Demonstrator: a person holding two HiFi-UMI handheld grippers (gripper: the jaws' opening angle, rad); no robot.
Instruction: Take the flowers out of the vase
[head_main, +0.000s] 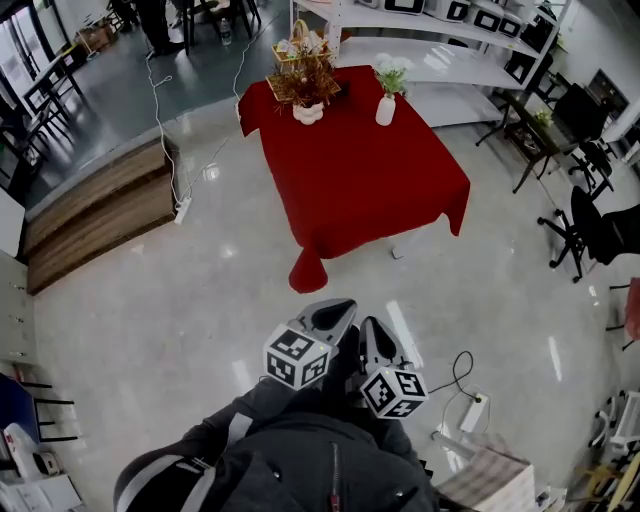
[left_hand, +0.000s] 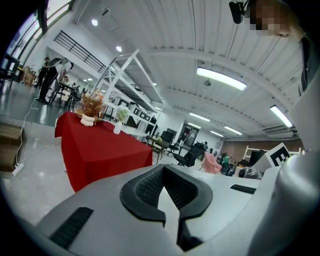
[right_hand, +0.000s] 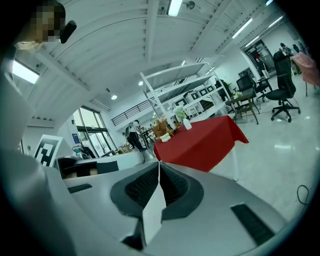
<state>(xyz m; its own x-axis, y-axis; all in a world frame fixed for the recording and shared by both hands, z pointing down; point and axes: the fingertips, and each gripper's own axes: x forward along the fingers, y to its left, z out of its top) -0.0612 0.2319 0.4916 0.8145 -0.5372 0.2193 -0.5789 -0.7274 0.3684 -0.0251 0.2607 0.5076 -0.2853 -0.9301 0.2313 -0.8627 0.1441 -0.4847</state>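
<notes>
A table under a red cloth (head_main: 350, 170) stands well ahead of me. On its far end is a small white vase (head_main: 385, 110) with green and white flowers (head_main: 390, 78). Beside it a dried arrangement in a basket (head_main: 303, 75) sits on a white pot (head_main: 308, 113). My left gripper (head_main: 335, 312) and right gripper (head_main: 375, 335) hang close to my body, far from the table, side by side. Both are shut with nothing held. In the left gripper view, beyond the left gripper (left_hand: 164, 167), the vase (left_hand: 118, 128) is small and distant. The right gripper (right_hand: 159, 164) also points toward the table (right_hand: 200, 142).
A low wooden platform (head_main: 100, 205) lies at the left with a power strip (head_main: 182, 208) and cable beside it. White shelving (head_main: 440, 50) stands behind the table. Black office chairs (head_main: 590, 225) are at the right. Another power strip (head_main: 472, 410) lies near my feet.
</notes>
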